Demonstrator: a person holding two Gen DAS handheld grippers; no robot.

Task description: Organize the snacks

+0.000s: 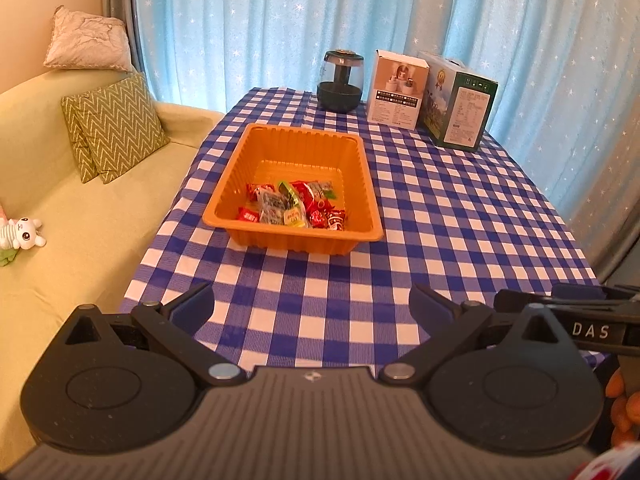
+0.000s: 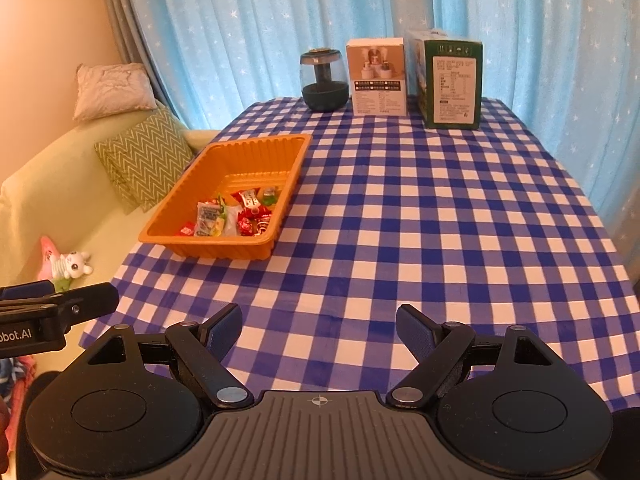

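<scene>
Snacks in orange tray on checked desk, both tongs released.

Wrapped snacks (image 1: 294, 204), mostly red w/ some green & grey packets, sit piled at near end of ribbed orange tray (image 1: 362, 168), on left part of desk (image 1: 440, 220) by the sofa (image 1: 80, 240). Left tongs (image 1: 312, 304) & right tongs (image 2: 319, 322) hang over near desk edge, jaws spread wide, nothing btwn them. Left view shows "DAS" on right tongs' side at its right edge, plus orange fabric low right; right view shows "obot.AI" on left tongs at its left edge. Dark jar (image 2: 322, 80), white box (image 2: 376, 80), green box (image 2: 452, 84) stand at far edge; box print too small to read.
</scene>
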